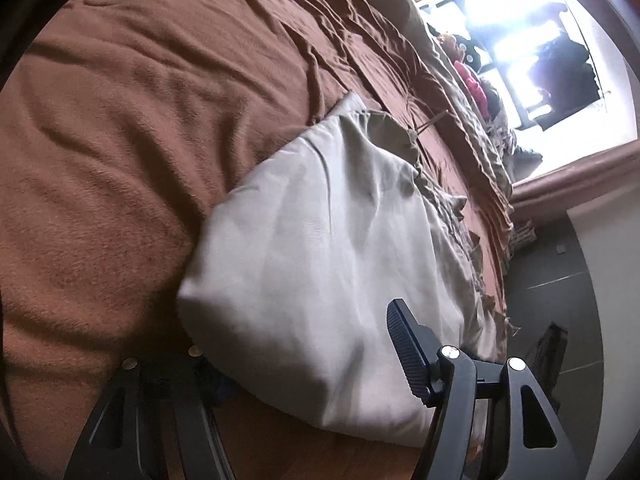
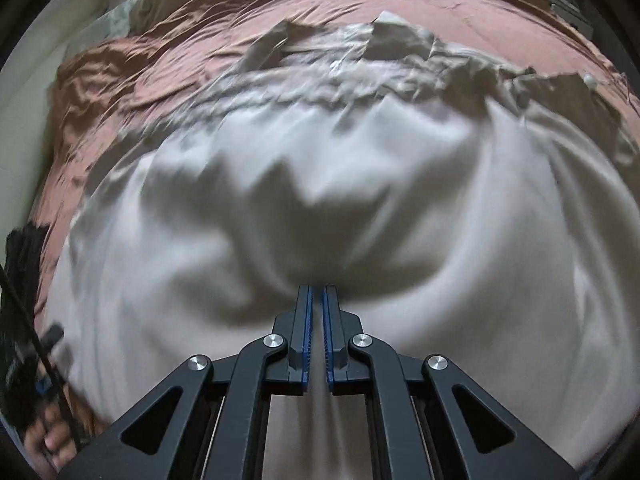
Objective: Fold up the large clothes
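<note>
Folding is midway — we pinch the pale grey crumpled cotton garment (image 2: 320, 208) on the brown-blanketed bed (image 1: 120, 140) with our right tool (image 2: 316, 292); left tool (image 1: 304, 360) spread astride its edge, next must clamp.

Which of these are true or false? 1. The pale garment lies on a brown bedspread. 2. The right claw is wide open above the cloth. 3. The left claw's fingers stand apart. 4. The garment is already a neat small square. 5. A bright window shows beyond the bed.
1. True: the pale garment lies on the brown bedspread.
2. False: the right claw is shut, pinching a fold of the garment.
3. True: the left claw has its fingers apart, with cloth lying between them.
4. False: it is spread wide and rumpled, with a crumpled far edge.
5. True: a bright window glares beyond the bed.
</note>
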A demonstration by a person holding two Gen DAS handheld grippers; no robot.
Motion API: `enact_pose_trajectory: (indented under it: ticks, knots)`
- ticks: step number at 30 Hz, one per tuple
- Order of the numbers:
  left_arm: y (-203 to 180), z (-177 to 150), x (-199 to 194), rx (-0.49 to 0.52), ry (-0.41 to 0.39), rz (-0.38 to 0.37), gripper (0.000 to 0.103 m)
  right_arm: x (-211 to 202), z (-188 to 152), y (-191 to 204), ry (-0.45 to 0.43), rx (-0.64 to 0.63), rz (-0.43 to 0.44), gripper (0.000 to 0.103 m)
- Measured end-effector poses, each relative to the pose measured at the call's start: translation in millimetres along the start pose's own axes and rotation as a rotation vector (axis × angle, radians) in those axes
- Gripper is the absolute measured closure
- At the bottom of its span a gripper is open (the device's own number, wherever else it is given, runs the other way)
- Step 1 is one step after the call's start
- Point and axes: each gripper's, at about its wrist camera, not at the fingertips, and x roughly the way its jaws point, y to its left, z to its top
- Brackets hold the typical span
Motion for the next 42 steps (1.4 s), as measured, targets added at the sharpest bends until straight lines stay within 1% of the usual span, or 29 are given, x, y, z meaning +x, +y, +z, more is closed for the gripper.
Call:
enact_pose_trajectory:
  ticks: [1, 2, 5, 7, 8, 10, 12, 14, 16, 17, 19, 20, 21, 23, 25, 26, 28, 30, 34, 36, 42]
  knots:
    - [1.7, 1.7, 0.8, -0.010, -0.009, 0.009, 0.050, 3.3, 5.6, -1.7, 0.000, 0.010, 0.005, 0.101]
    - [5.7, 4.8, 2.1, -0.029, -0.017, 0.018, 0.059, 7.9, 13.0, -3.9, 0.002, 0.022, 0.014, 0.101]
    - [13.5, 9.3, 5.2, -0.067, -0.023, -0.003, 0.064, 17.4, 29.3, -2.5, -0.002, 0.017, 0.014, 0.101]
    - [11.1, 7.6, 4.6, -0.056, -0.033, 0.011, 0.066, 24.7, 41.0, -1.0, -0.006, 0.015, 0.003, 0.101]
    - [10.8, 6.6, 3.9, -0.056, -0.038, 0.017, 0.068, 27.4, 46.3, -0.3, -0.010, 0.013, -0.003, 0.101]
    - [12.0, 5.3, 3.1, -0.070, -0.045, 0.022, 0.073, 34.3, 58.1, -0.9, -0.013, 0.020, -0.012, 0.101]
    - [11.4, 3.7, 3.7, -0.088, -0.051, 0.023, 0.075, 39.3, 70.1, -2.6, -0.015, 0.022, -0.022, 0.101]
    - [10.6, 2.6, 4.0, -0.096, -0.054, 0.031, 0.078, 45.4, 84.6, -1.2, -0.025, -0.001, -0.012, 0.101]
    - [9.7, 2.4, 3.5, -0.098, -0.057, 0.041, 0.080, 42.7, 91.6, -2.3, -0.021, -0.017, -0.007, 0.101]
    - [9.5, 1.9, 2.6, -0.101, -0.060, 0.040, 0.082, 35.1, 91.3, -5.2, -0.024, -0.001, -0.014, 0.101]
    - [7.8, 2.0, 0.6, -0.103, -0.067, 0.029, 0.085, 16.7, 86.3, -8.0, -0.038, 0.018, 0.024, 0.101]
    - [6.9, 1.8, -0.5, -0.105, -0.070, 0.023, 0.087, 5.7, 78.8, -6.5, -0.046, 0.009, 0.055, 0.101]
    - [6.2, 1.7, -1.9, -0.110, -0.071, 0.013, 0.088, -3.2, 71.5, -4.2, -0.053, -0.011, 0.064, 0.101]
    - [4.6, 3.5, -5.4, -0.133, -0.064, -0.032, 0.092, -18.8, 53.2, -1.8, -0.057, -0.044, 0.073, 0.101]
    - [0.7, 5.6, -13.8, -0.144, -0.068, -0.078, 0.093, -32.9, 30.8, -5.3, -0.045, -0.053, 0.089, 0.101]
    - [-3.2, 5.7, -18.2, -0.137, -0.072, -0.093, 0.094, -39.1, 23.6, -8.0, -0.038, -0.055, 0.098, 0.101]
    - [-16.8, 7.1, -28.2, -0.110, -0.085, -0.133, 0.094, -50.7, -2.4, -9.0, -0.029, -0.060, 0.123, 0.101]
    - [-30.0, 8.6, -35.0, -0.089, -0.093, -0.159, 0.094, -60.4, -21.1, -11.4, -0.025, -0.067, 0.124, 0.101]
    - [-63.3, 10.6, -47.8, -0.037, -0.106, -0.206, 0.095, -71.1, -54.4, -13.0, -0.023, -0.066, 0.137, 0.101]
    - [-80.0, 11.4, -54.0, -0.013, -0.109, -0.234, 0.095, -75.6, -64.0, -21.8, -0.015, -0.059, 0.153, 0.101]
    - [-129.6, 10.3, -66.8, 0.067, -0.118, -0.286, 0.096, -61.6, -86.7, -25.7, 0.045, -0.055, 0.171, 0.101]
